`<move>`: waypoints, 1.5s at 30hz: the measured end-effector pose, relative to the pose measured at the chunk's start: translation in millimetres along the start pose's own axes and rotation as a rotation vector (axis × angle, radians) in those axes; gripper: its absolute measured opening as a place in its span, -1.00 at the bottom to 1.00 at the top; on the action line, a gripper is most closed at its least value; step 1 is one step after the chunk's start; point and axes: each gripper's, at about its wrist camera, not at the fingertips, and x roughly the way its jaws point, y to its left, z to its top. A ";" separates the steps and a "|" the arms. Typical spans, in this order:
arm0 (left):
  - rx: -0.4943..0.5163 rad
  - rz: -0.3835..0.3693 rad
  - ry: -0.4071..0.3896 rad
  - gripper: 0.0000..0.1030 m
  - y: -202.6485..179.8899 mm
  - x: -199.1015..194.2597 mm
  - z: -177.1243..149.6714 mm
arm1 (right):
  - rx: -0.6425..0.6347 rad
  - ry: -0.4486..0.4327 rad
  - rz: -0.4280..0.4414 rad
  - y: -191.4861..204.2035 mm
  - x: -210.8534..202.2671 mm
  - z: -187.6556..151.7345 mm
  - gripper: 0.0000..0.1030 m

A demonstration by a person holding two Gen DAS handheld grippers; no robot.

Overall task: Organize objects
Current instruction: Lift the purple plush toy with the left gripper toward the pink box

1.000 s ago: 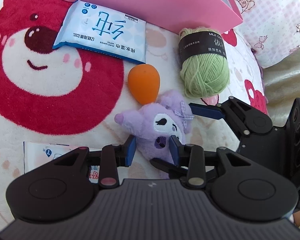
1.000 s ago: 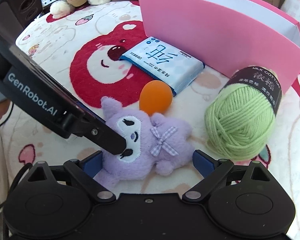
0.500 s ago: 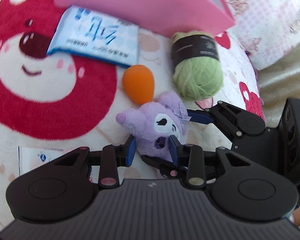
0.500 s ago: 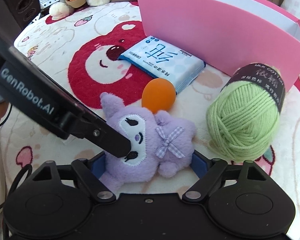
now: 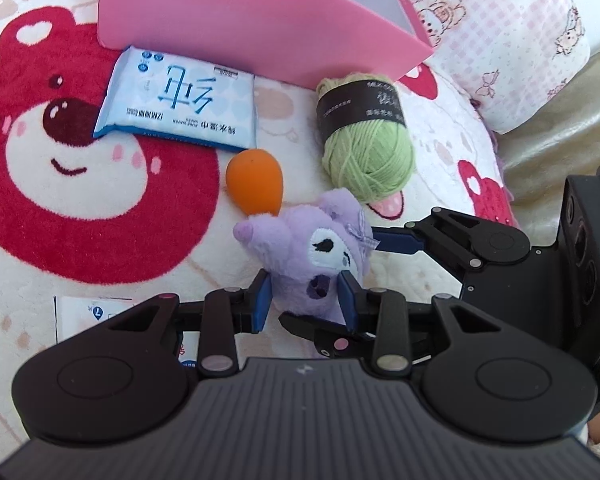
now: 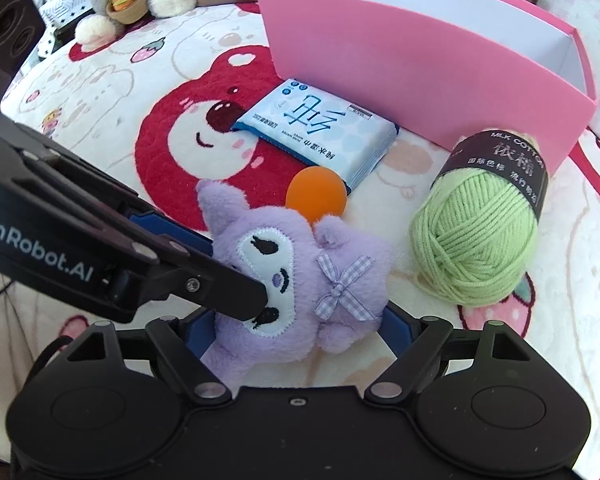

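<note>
you are clamping the purple plush toy (image 6: 300,280) with the left hand-held gripper (image 5: 306,300) while the right hand-held gripper (image 6: 296,334), jaws just closing, is cradling its sides, probably so it travels steady to the pink box (image 6: 400,68) beyond.

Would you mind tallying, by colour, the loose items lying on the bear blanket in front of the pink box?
Blue-and-white: 2, the wet-wipes pack and a second packet partly hidden behind the left gripper
Orange: 1, the egg-shaped sponge
Green: 1, the yarn ball
Purple: 1, the plush toy
Total: 5
</note>
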 end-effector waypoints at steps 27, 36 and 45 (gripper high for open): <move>0.183 -0.048 0.025 -0.33 -42.9 -88.7 18.5 | 0.117 -0.091 -0.089 40.4 -83.3 20.9 0.68; 0.203 -0.085 -0.020 -0.33 -56.2 -117.7 37.0 | 0.122 -0.138 -0.132 45.7 -115.2 42.1 0.68; 0.260 -0.072 -0.080 -0.33 -72.1 -144.3 59.2 | 0.111 -0.231 -0.175 46.1 -136.0 63.2 0.68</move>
